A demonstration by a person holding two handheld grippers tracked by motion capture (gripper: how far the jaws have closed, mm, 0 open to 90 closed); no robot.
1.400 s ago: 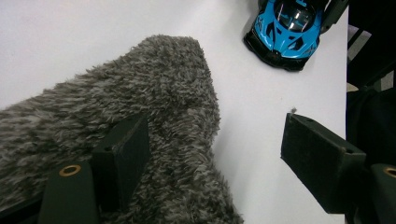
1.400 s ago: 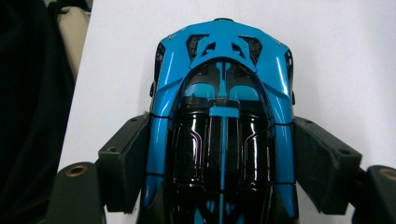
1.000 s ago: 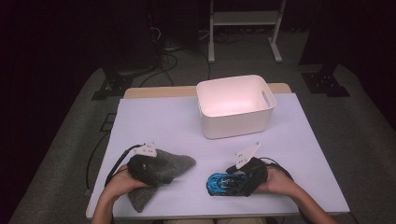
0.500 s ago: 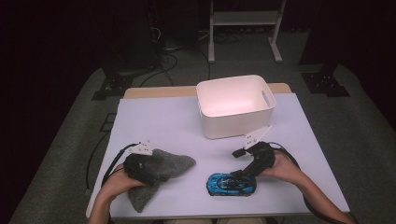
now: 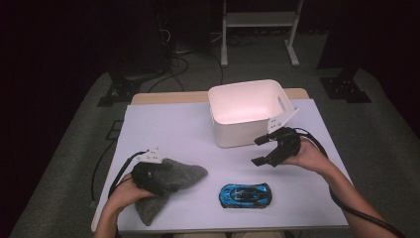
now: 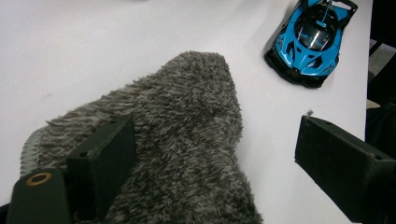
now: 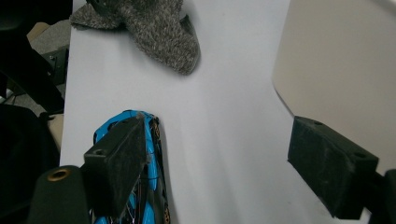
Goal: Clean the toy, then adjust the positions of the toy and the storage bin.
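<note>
A grey fuzzy cloth (image 5: 171,177) lies crumpled at the table's front left. My left gripper (image 5: 156,178) rests low over it. In the left gripper view its jaws (image 6: 217,135) have just been opening and stand wide, with the cloth (image 6: 187,126) lying loose between them. A blue toy car (image 5: 245,194) sits on the table near the front edge, also seen beyond the cloth (image 6: 310,42). My right gripper (image 5: 261,150) hovers open above the table, right of the car and beside the bin, nothing between its fingers. Below its left jaw lies the car (image 7: 148,212).
A white plastic bin (image 5: 242,131) stands at the back middle of the white table (image 5: 173,129), and its wall (image 7: 341,60) is close to the right gripper. Cables trail from both grippers. Dark floor and a stand lie behind.
The right gripper has lifted off the blue car and moved up toward the bin, leaving the car on the table. The left hand has stayed on the cloth.
</note>
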